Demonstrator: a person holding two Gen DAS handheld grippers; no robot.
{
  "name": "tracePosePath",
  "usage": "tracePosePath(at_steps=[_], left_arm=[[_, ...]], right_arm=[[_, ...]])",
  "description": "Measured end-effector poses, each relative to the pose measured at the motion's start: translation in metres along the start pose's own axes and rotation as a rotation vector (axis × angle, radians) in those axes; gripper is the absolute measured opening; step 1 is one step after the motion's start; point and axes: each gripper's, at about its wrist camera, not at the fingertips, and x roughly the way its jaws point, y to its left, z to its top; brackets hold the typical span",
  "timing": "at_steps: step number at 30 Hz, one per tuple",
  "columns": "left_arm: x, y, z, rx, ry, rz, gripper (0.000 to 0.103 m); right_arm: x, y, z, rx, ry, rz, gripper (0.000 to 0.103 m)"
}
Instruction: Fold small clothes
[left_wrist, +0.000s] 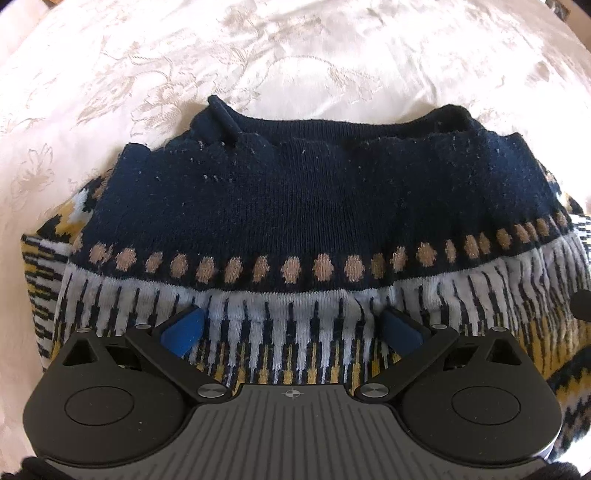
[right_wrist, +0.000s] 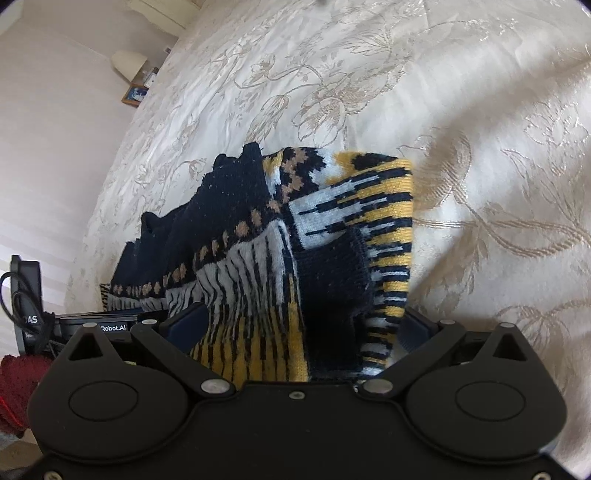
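Jaws apart on our left gripper (left_wrist: 291, 332), blue pads (left_wrist: 183, 330) spread over the white-and-navy striped band of the sweater (left_wrist: 288, 206). Knit is navy at top, tan dot row below, then stripes, yellow lower down. It lies folded on the cream floral bedspread (left_wrist: 295, 55), neck edge away from us, long axis left to right.

Right view: our right gripper (right_wrist: 295, 332) also has jaws apart, sweater (right_wrist: 332, 229) bunched between them, a navy cuff on top. Long axis here runs diagonally, lower left to upper right. Bedspread (right_wrist: 480, 147) underneath.
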Motion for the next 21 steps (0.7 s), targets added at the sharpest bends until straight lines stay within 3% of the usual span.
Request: tracePosePath(at_steps=[2, 5, 7, 10, 12, 19, 21], left_arm=[[-0.002, 0.001, 0.004, 0.002, 0.011, -0.006, 0.1], [-0.012, 0.0, 0.004, 0.005, -0.027, -0.001, 0.086], [-0.021, -0.003, 0.002, 0.005, -0.052, 0.009, 0.082], [-0.026, -0.006, 0.0, -0.014, -0.081, 0.044, 0.079], [-0.026, -0.009, -0.001, -0.037, -0.105, 0.058, 0.077], [-0.009, -0.025, 0.018, 0.002, -0.023, 0.082, 0.082], [-0.016, -0.021, 0.021, -0.002, -0.02, 0.057, 0.071]], right_arm=[[-0.001, -0.001, 0.001, 0.006, 0.004, 0.011, 0.103], [-0.002, 0.001, 0.001, 0.0, 0.009, 0.016, 0.096], [-0.003, 0.003, -0.001, -0.014, 0.011, 0.009, 0.07], [-0.004, -0.002, -0.003, 0.044, 0.019, 0.051, 0.048], [-0.006, -0.002, -0.004, 0.06, 0.009, 0.063, 0.04], [-0.025, 0.023, -0.004, 0.009, -0.028, 0.04, 0.034], [-0.03, 0.035, -0.003, 0.003, -0.03, 0.021, 0.034]])
